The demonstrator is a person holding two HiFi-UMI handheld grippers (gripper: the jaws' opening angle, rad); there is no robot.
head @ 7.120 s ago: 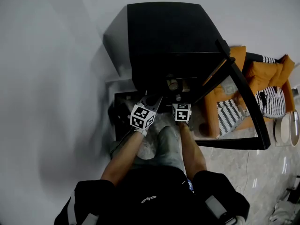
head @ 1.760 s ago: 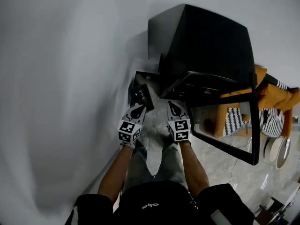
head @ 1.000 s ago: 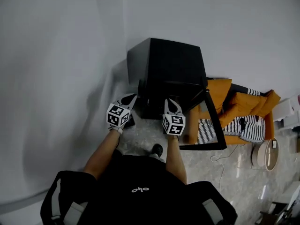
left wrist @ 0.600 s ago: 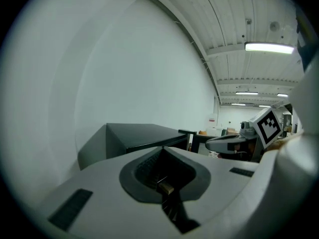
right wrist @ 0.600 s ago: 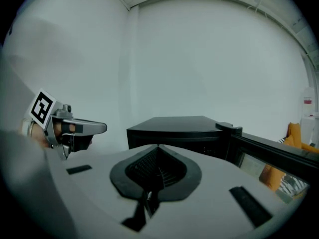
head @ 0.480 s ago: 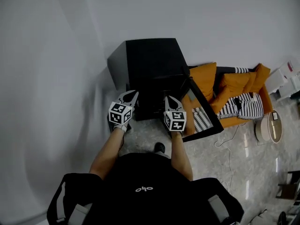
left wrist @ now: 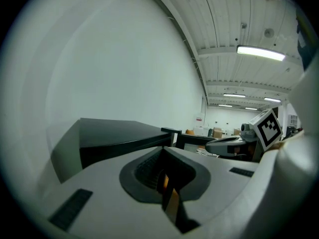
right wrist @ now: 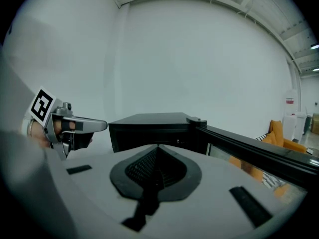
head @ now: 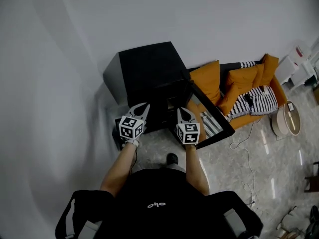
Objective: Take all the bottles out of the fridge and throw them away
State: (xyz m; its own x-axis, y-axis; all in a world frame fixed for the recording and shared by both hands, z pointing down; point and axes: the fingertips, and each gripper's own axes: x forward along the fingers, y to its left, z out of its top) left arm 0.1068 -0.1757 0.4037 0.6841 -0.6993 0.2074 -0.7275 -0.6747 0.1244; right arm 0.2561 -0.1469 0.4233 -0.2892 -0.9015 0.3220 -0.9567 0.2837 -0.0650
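In the head view we hold two grippers side by side. The left gripper [head: 144, 106] and the right gripper [head: 182, 111] both point toward 12 o'clock at one black mini fridge [head: 147, 71] standing against the white wall. Its one glass door [head: 212, 119] hangs open toward 3 o'clock. The fridge's inside is too dark for us to make out any bottles. At 2 o'clock lie orange cushions [head: 207, 81] with one striped cushion [head: 251, 101] in plain sight, and one round pale disc [head: 286, 118] sits on the floor farther out.

In the left gripper view the left gripper [left wrist: 163, 154] has its jaws pressed together with nothing between them. The fridge [left wrist: 114, 136] lies at 11 o'clock, and the right gripper [left wrist: 232, 144] at 2 o'clock.

In the right gripper view the right gripper [right wrist: 156, 151] is likewise closed tight and empty. The fridge [right wrist: 149, 126] is dead ahead at 12 o'clock, its door [right wrist: 249, 146] runs off toward 3 o'clock, and the left gripper [right wrist: 94, 125] is at 10 o'clock.
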